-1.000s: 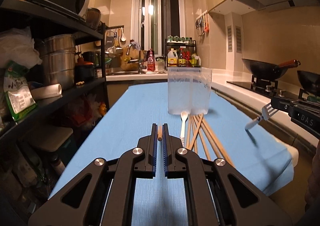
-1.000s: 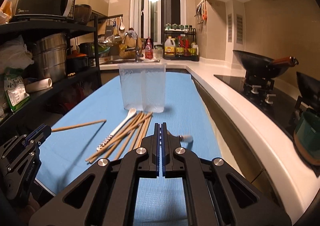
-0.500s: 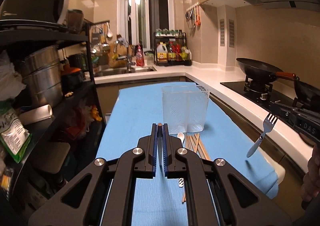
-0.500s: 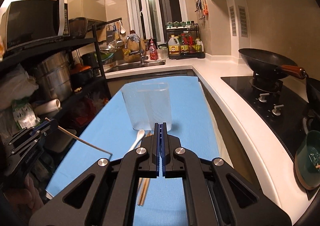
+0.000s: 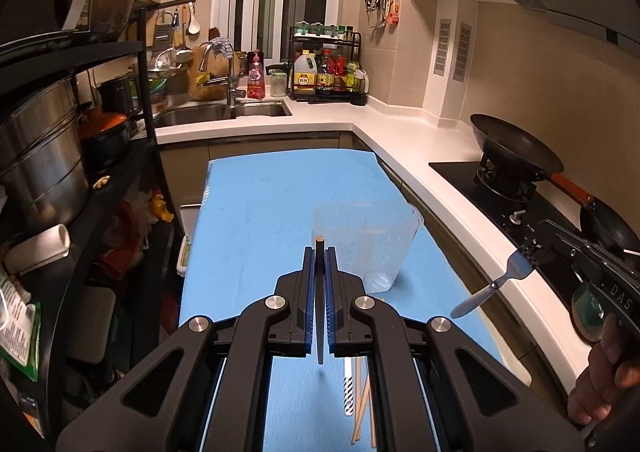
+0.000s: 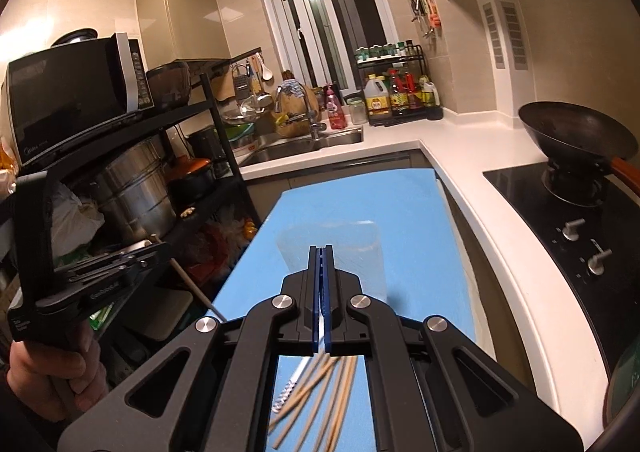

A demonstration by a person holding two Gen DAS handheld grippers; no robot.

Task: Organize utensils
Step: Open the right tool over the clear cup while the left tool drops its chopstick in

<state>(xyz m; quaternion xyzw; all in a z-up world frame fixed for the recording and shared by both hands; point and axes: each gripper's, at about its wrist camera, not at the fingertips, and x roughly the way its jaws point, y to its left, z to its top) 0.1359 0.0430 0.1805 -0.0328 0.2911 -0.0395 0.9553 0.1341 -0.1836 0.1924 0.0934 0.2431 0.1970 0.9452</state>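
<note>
Chopstick and fork lifted near the cup

Our left jaws (image 5: 319, 252) pinch a chopstick (image 5: 320, 316), our right jaws (image 6: 321, 252) a fork (image 5: 494, 286); the thin handles could swivel and miss the cup (image 5: 376, 240) ahead.

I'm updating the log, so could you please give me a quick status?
Left gripper shut on chopstick. Right gripper shut on fork. Clear holder below, nothing blocking.

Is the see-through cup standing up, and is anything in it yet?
The clear cup stands upright on the blue mat, mouth up. It looks empty: the loose chopsticks lie on the mat.
</note>
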